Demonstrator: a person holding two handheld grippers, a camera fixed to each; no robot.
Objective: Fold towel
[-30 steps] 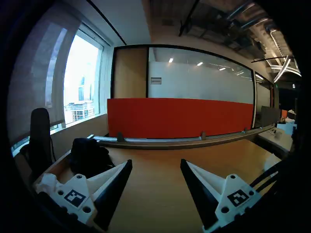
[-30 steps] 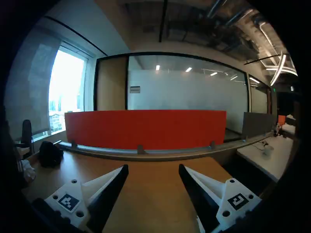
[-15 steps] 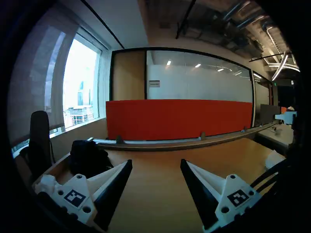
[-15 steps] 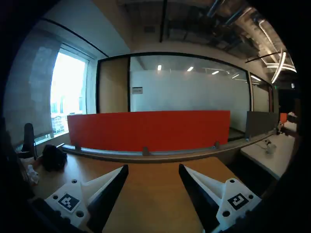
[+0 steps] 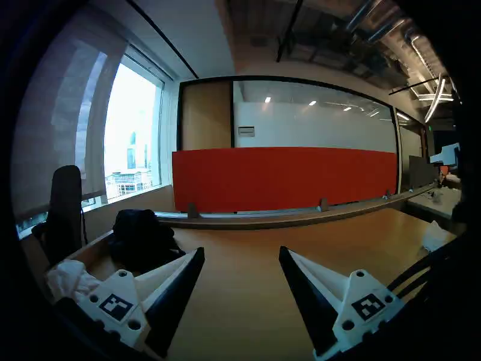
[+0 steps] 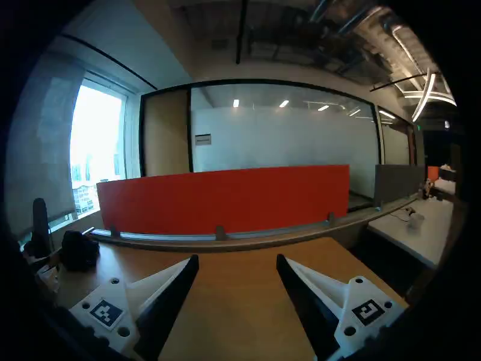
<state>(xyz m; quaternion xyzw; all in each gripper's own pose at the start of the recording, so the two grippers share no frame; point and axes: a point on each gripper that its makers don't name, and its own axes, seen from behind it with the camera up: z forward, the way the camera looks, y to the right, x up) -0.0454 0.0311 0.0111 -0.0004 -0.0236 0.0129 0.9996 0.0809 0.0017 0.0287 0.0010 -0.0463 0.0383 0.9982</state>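
A wooden tabletop (image 5: 361, 234) stretched across both views, closed at its far edge by a long orange partition (image 5: 282, 177) with a glass wall behind it. A bright window (image 5: 132, 144) stood at the left of the room. In the left gripper view, a black chair back (image 5: 65, 204) rose at the left edge of the tabletop, and a black bag (image 5: 141, 237) sat on the wood near that corner.

The left hand-held gripper (image 5: 241, 249) hung above bare wood, its fingers spread wide with nothing between them. The right hand-held gripper (image 6: 237, 257) was likewise spread and held nothing.

A crumpled white cloth (image 5: 67, 278), apparently the towel, lay at the tabletop's left edge just beside the left hand-held gripper's left finger, below the bag. A smaller white scrap (image 5: 434, 236) lay at the far right.
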